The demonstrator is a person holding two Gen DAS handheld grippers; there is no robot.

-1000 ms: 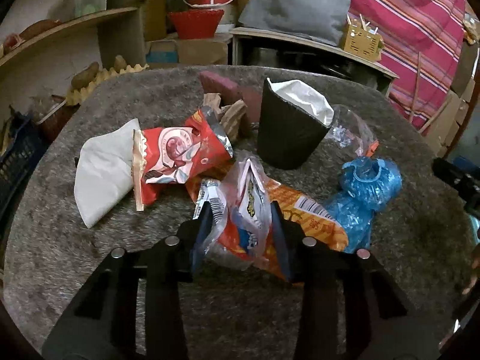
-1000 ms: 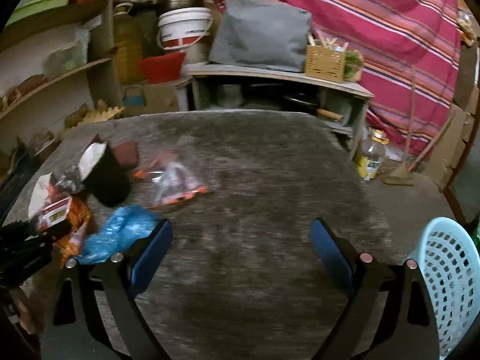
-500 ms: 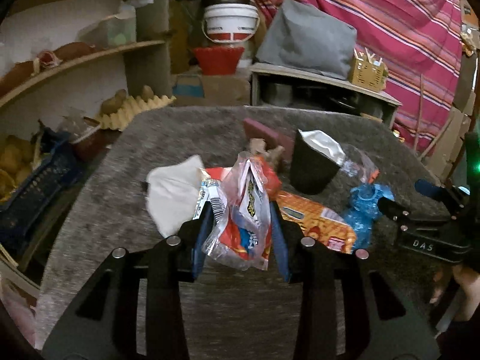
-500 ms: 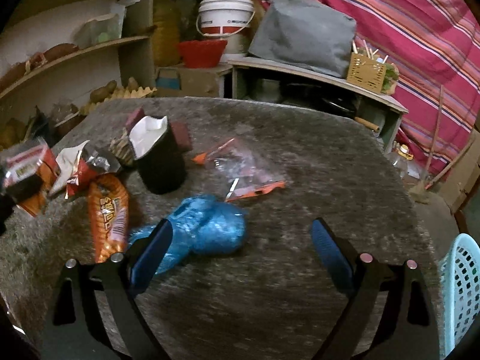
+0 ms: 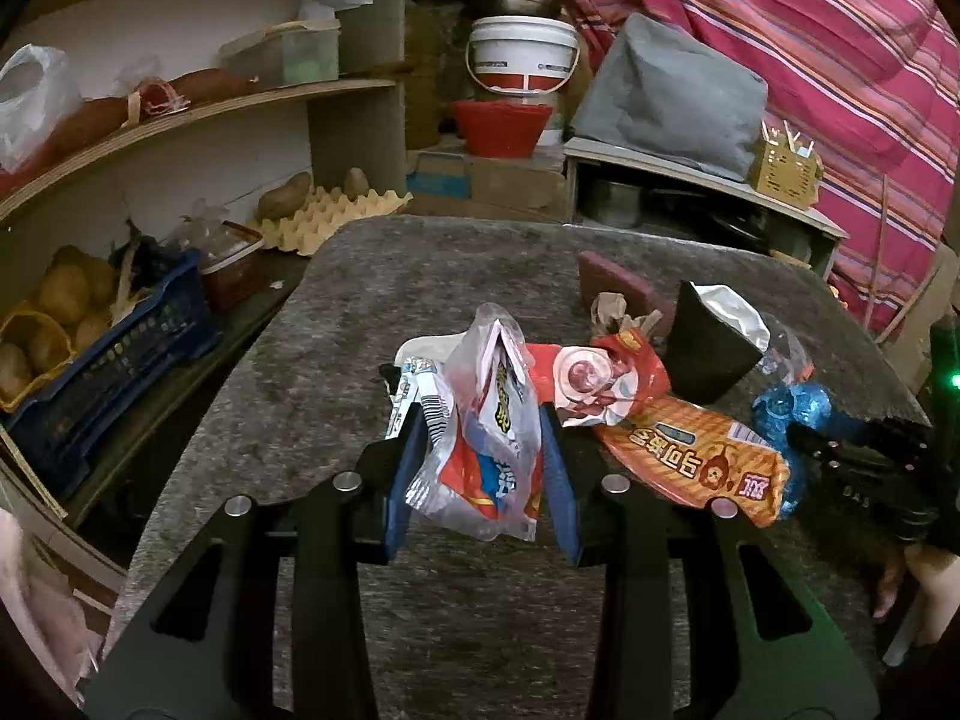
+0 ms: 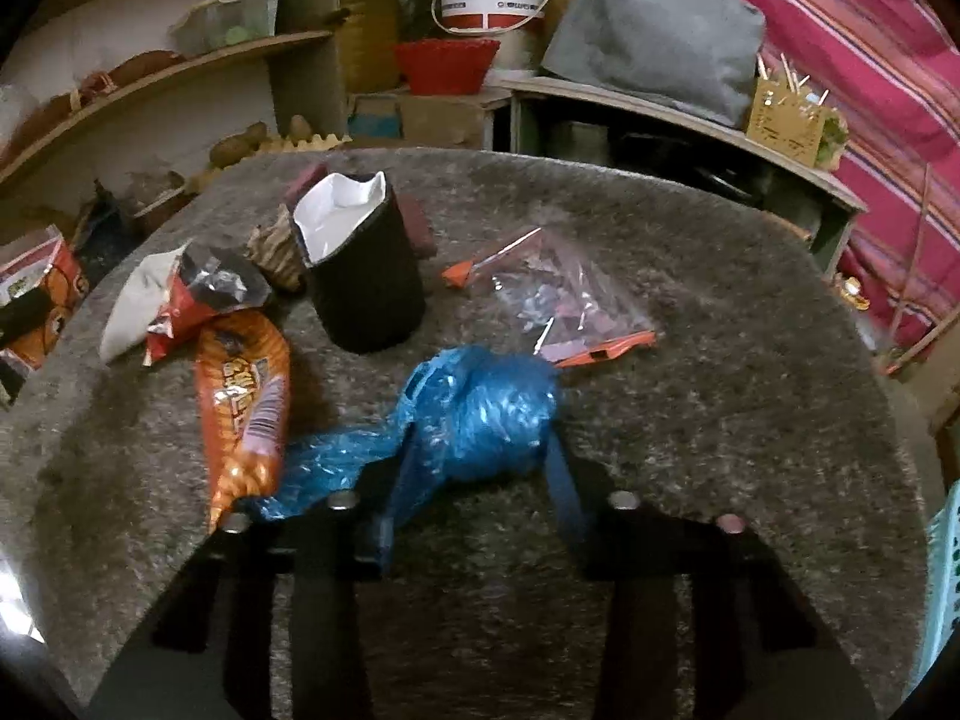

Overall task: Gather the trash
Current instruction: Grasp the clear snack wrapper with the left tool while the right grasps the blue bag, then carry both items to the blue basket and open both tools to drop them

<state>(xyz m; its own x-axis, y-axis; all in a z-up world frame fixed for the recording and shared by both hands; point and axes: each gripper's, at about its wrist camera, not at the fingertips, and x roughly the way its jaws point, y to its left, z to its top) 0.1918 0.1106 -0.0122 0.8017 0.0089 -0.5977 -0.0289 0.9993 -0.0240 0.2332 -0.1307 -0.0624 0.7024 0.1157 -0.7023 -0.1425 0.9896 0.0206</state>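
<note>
Blue-padded jaws of the left gripper (image 5: 480, 468) pinch a crumpled clear snack wrapper (image 5: 486, 438), held up off the grey felt table (image 5: 312, 372). The right gripper (image 6: 477, 450) has its jaws close on either side of a blue plastic bag (image 6: 492, 414) on the table; whether they squeeze it I cannot tell. Just beyond lie an orange snack packet (image 6: 243, 396), a red wrapper (image 5: 606, 384) and a black paper cup (image 6: 363, 276). Farther off stands a white bucket (image 5: 522, 54).
</note>
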